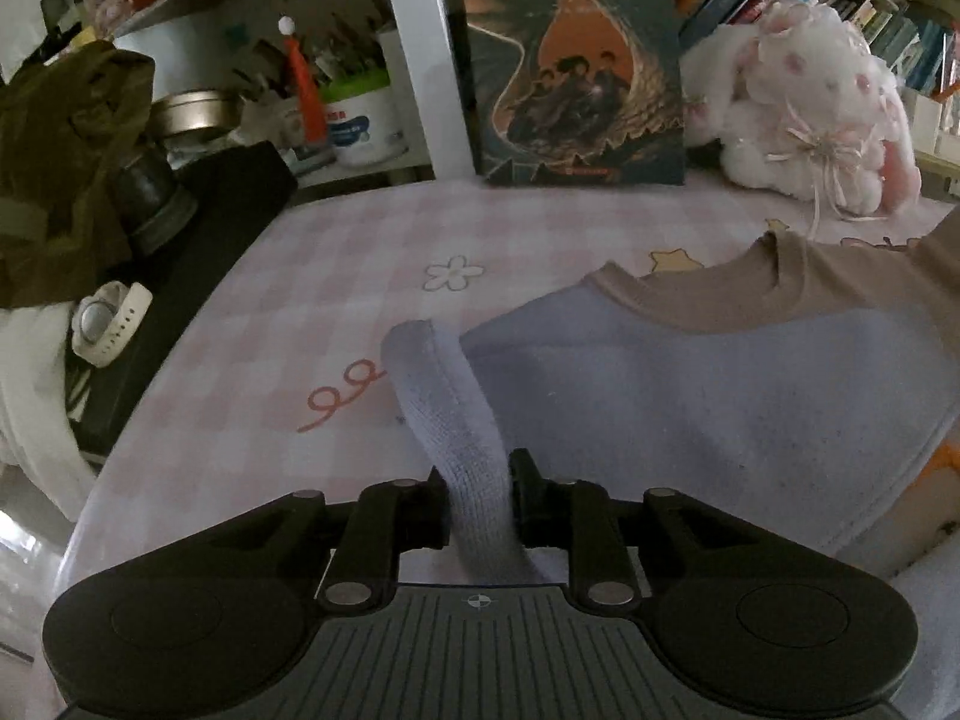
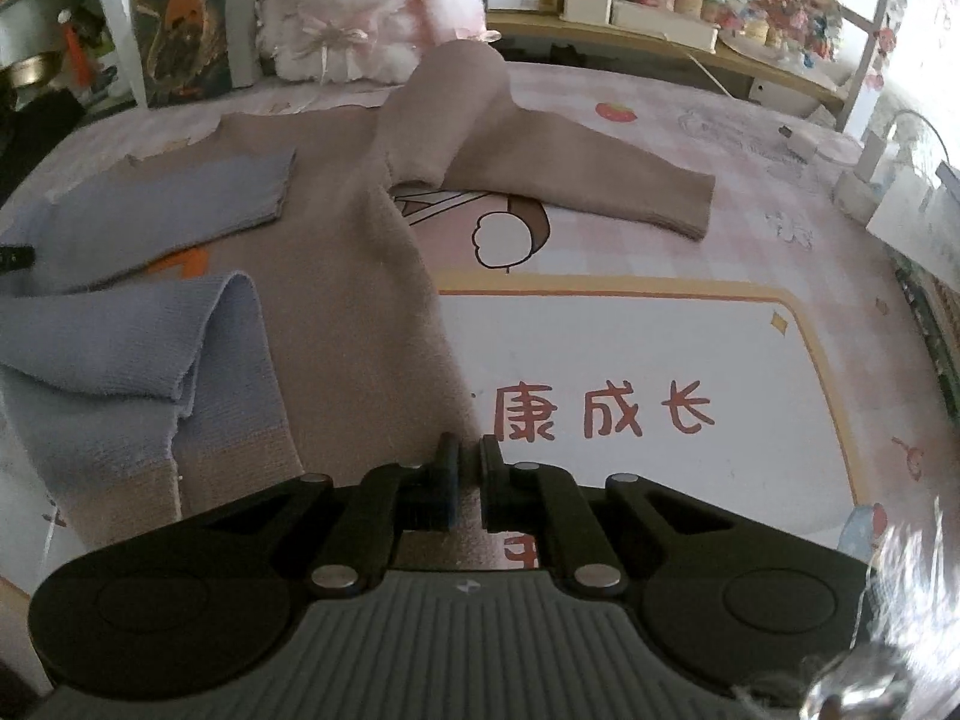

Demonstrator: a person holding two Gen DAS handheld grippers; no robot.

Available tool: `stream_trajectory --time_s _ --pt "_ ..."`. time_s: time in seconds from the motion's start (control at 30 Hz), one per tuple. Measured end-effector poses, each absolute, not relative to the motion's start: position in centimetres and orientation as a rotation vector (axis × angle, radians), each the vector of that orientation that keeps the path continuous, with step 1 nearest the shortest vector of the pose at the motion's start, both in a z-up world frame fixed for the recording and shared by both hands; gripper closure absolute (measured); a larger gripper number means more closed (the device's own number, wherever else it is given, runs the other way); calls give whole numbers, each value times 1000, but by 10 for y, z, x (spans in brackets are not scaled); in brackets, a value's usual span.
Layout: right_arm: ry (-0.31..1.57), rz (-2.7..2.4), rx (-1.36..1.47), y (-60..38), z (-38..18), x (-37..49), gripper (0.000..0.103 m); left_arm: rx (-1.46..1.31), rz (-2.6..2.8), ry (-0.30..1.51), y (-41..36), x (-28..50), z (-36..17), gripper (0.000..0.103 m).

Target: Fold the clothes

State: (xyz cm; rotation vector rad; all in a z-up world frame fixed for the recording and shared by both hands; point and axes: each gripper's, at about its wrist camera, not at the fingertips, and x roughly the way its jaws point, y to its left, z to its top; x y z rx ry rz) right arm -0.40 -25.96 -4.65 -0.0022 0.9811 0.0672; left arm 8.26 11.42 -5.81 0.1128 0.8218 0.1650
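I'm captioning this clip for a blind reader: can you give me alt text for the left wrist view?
The left gripper is shut on a bunched blue fold of a blue-and-tan sweater lying on a pink checked mat. Behind stand a book and a white plush rabbit.

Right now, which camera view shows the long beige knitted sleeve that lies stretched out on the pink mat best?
The right wrist view. There the long beige knitted sleeve lies in full, from shoulder to cuff, flat on the pink mat. The left wrist view does not show this sleeve; only the sweater's beige neckline appears there.
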Motion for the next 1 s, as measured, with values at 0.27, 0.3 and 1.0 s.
stream_trajectory --time_s 0.27,0.3,1.0 --pt "970 -56 -35 -295 -47 -7 98 162 12 780 67 88 -61 81" --pt "971 -61 -35 -299 -47 -7 98 155 14 783 66 92 -60 81" --pt "896 296 56 -288 -30 6 75 271 229 782 84 55 -27 44"
